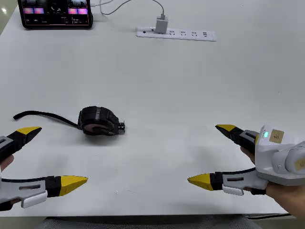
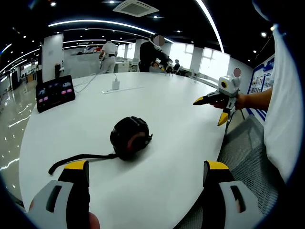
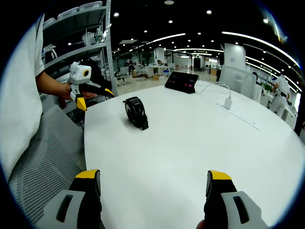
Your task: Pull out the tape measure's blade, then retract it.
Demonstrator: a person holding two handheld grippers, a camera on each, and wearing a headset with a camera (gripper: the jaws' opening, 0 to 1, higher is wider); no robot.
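Lying on the white tabletop (image 1: 162,86), the black round-cased tape measure with a reddish-brown side face (image 1: 98,121) sits left of centre in the head view, with its short end tab (image 1: 121,126) tight against the case on the side facing the right gripper. A black wrist strap (image 1: 43,115) trails from the case's other side, flat on the table and curving away to the left. Left gripper (image 1: 52,155), with black jaws and yellow tips, is spread wide and grips nothing; it hovers near the table's near edge, close to the tape measure but apart from it. Right gripper (image 1: 212,153), of the same build with a white body, is likewise spread wide and empty, well apart from the tape measure on the opposite side. Left gripper view: the tape measure lies straight ahead between the two jaws, strap running toward the left jaw. Far edge of the table: a dark tablet with a lit screen (image 1: 55,13), and a white power strip (image 1: 190,34) with a white charger plugged in (image 1: 162,24).
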